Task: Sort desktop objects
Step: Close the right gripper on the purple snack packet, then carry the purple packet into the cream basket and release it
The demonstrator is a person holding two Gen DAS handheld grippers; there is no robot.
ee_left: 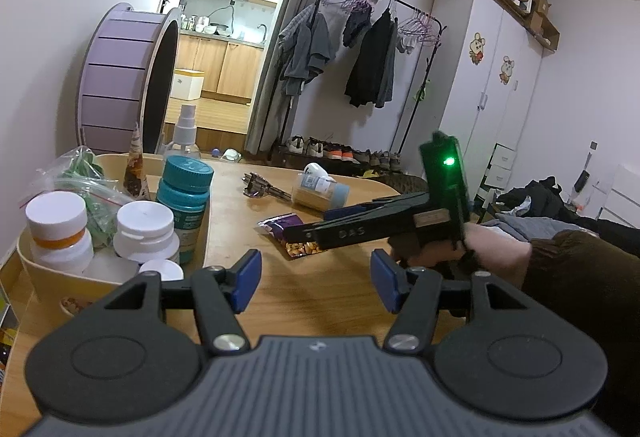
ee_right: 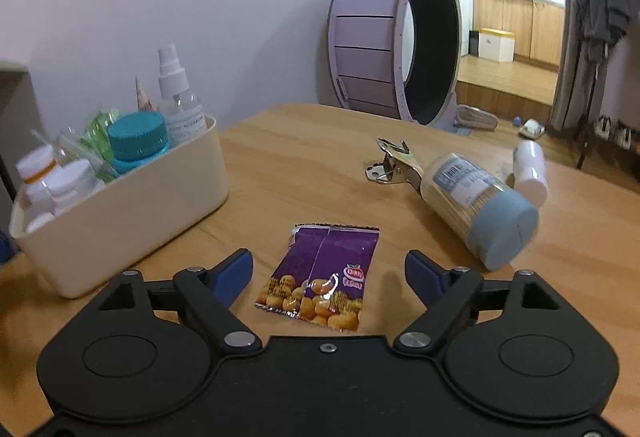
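- I have the right gripper point(ee_right: 329, 273) low over the table point(ee_right: 304, 165), jaws spread wide and empty, with the purple snack packet point(ee_right: 320, 279) lying flat between the blue pads – neither pad touches it
- The packet sits at lower centre of the right wrist view, well apart from the cream bin point(ee_right: 132, 213) at left, which I judge to be its destination
- To do this step well I would settle the pads right down to the wood on either side of the packet before closing; a flat foil sachet gives little edge, so a shallow pinch may slip off
- I would close on the narrow width, then lift clear before swinging left to the bin, avoiding the teal-capped bottle point(ee_right: 138, 141) standing inside
- The left gripper point(ee_left: 316, 281) hangs at mid opening with nothing in it, at the lower centre of its own view
- Left wrist view alone shows the right gripper point(ee_left: 308, 235) from the side – tips at the packet point(ee_left: 284, 227) – and the person's hand point(ee_left: 492, 249) on it
- Right wrist view alone shows the packet's full outline, the tipped blue-capped jar point(ee_right: 476, 201), the metal clip point(ee_right: 394, 161) and the white bottle point(ee_right: 530, 173) in full
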